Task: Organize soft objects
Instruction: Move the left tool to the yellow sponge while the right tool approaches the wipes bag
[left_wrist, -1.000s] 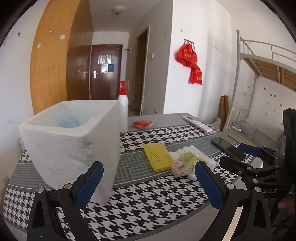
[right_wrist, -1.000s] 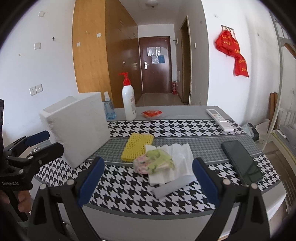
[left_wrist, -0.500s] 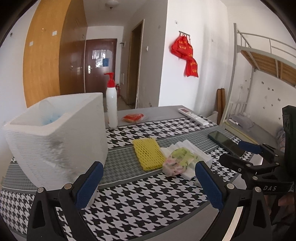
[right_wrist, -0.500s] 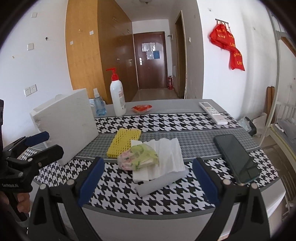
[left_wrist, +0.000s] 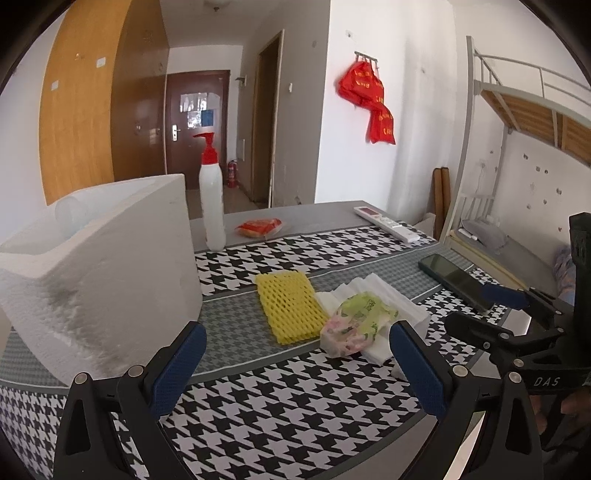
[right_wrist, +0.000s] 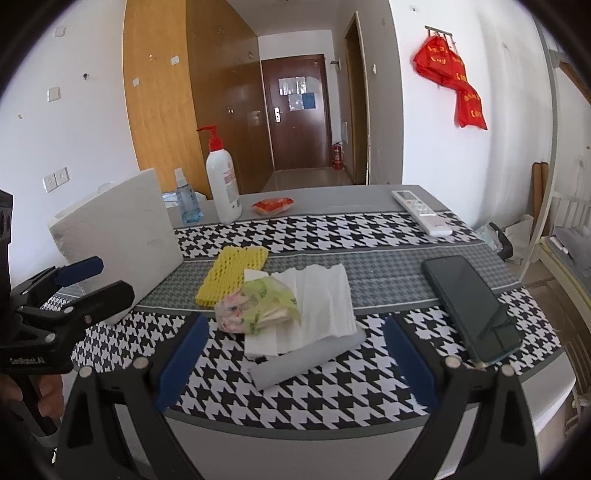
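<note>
Counter (right_wrist: 369, 243) with a houndstooth cloth carries the soft things in a loose cluster at the middle of both frames. We see a yellow foam net (left_wrist: 290, 306) lying flat, its long axis running away from us, just beside a crumpled green-and-pink bag (right_wrist: 258, 304) that rests on a stack of white paper towels (right_wrist: 317, 295). The white foam box (left_wrist: 99, 269) stands at the left of the frame, near the net but apart from it; we take it for the bin, though that is only a judgement.

Left hand-held gripper (left_wrist: 297, 363) hovers above the near edge of the counter, jaws spread wide, nothing between them. Right hand-held gripper (right_wrist: 295, 356) likewise wide open and empty, above the near edge.

The relation that matters: the bag lies straight ahead of the right hand-held gripper and a little left of its centre line, while in the left wrist view it sits right of centre. Both are near; the right looks better lined up on the bag, the left on the net.
</note>
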